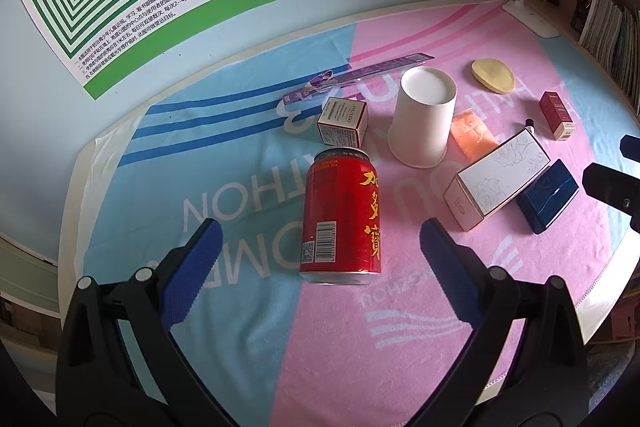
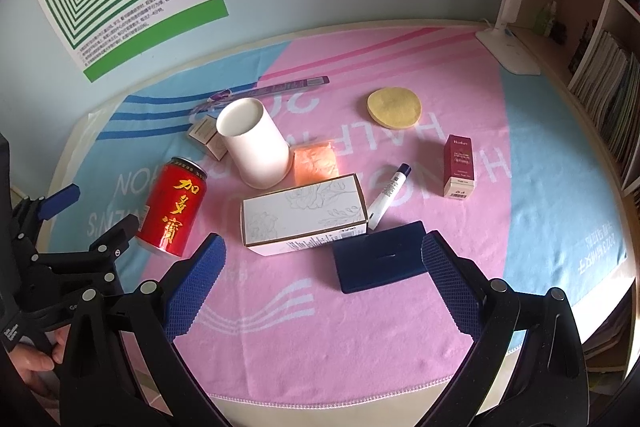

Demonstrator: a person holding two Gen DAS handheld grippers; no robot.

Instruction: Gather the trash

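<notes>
The left gripper (image 1: pixel 320 247) stood wide open with nothing held; the red can (image 1: pixel 341 214) stood upright in the centre of the left wrist frame, between its blue pads (image 1: pixel 192 271) but touching neither. Just above the can sat a small box (image 1: pixel 343 123), and to the right of that an upturned paper cup (image 1: pixel 422 117). An orange wrapper (image 1: pixel 472 134) lay right of the cup.

The right gripper (image 2: pixel 322 267) was likewise spread wide and empty. A navy case (image 2: pixel 380 257) lay flat between its fingertips, close to the right pad (image 2: pixel 448 279) (whether it touched, the frame did not settle). Just above the case, mid-frame, lay a white carton (image 2: pixel 304 217) with flower drawings, and a small tube (image 2: pixel 389 195) slanted at its right end. Farther right stood a maroon box (image 2: pixel 459 165); a yellow sponge (image 2: pixel 394 107) lay in the upper middle. A purple ruler (image 2: pixel 276 89) ran along the upper centre. Everything rested on a pink-and-blue towel (image 2: pixel 320 347). A white lamp (image 2: pixel 508 55) occupied the upper right.
</notes>
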